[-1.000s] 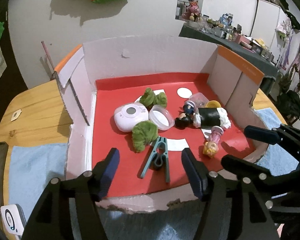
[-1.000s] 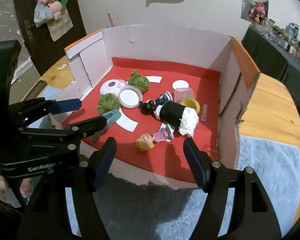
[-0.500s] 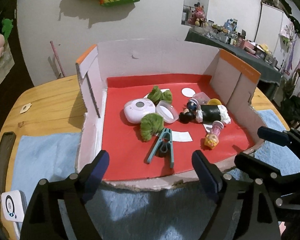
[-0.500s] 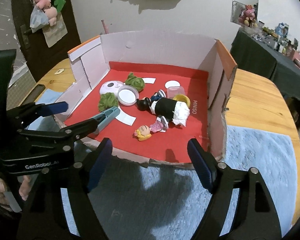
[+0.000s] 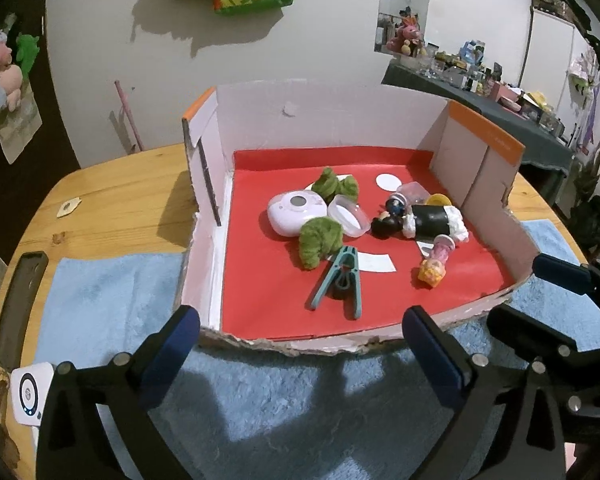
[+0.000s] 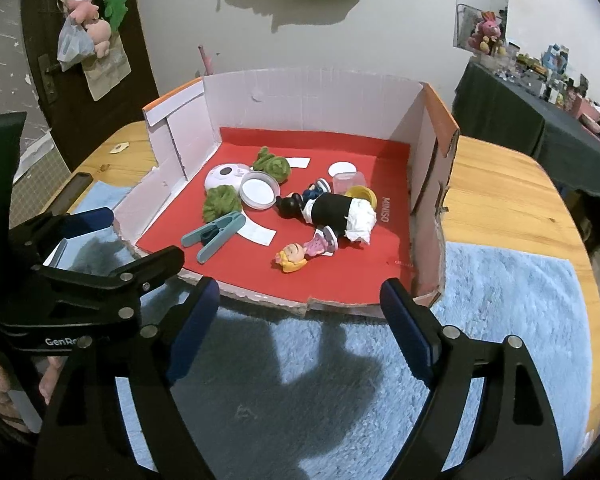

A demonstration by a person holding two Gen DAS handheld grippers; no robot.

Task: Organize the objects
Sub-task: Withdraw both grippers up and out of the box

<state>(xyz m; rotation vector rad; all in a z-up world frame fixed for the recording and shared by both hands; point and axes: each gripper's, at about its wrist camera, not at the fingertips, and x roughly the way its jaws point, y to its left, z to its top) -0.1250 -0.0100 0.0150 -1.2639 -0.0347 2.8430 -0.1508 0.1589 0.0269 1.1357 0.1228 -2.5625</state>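
Observation:
A cardboard box (image 5: 324, 116) with a red floor holds several small things: a teal clothes peg (image 5: 340, 280), two green fuzzy clumps (image 5: 318, 238), a white round device (image 5: 296, 214), a clear lid (image 5: 348, 220), a black-and-white roll toy (image 5: 434, 224) and a small blonde doll (image 5: 434, 266). The peg (image 6: 214, 236) and the doll (image 6: 300, 254) also show in the right wrist view. My left gripper (image 5: 300, 350) is open and empty, over the blue towel in front of the box. My right gripper (image 6: 300, 320) is open and empty, also in front of the box.
The box stands on a round wooden table (image 5: 112, 204) with a blue towel (image 6: 500, 300) under its front. A phone (image 5: 18, 308) and a small white device (image 5: 30, 394) lie at the table's left edge. A cluttered dark table (image 5: 500, 108) stands behind on the right.
Both grippers have drawn back from the box toward the near side, and stand over the towel. The left jaws have opened wider. The things in the box have not moved.

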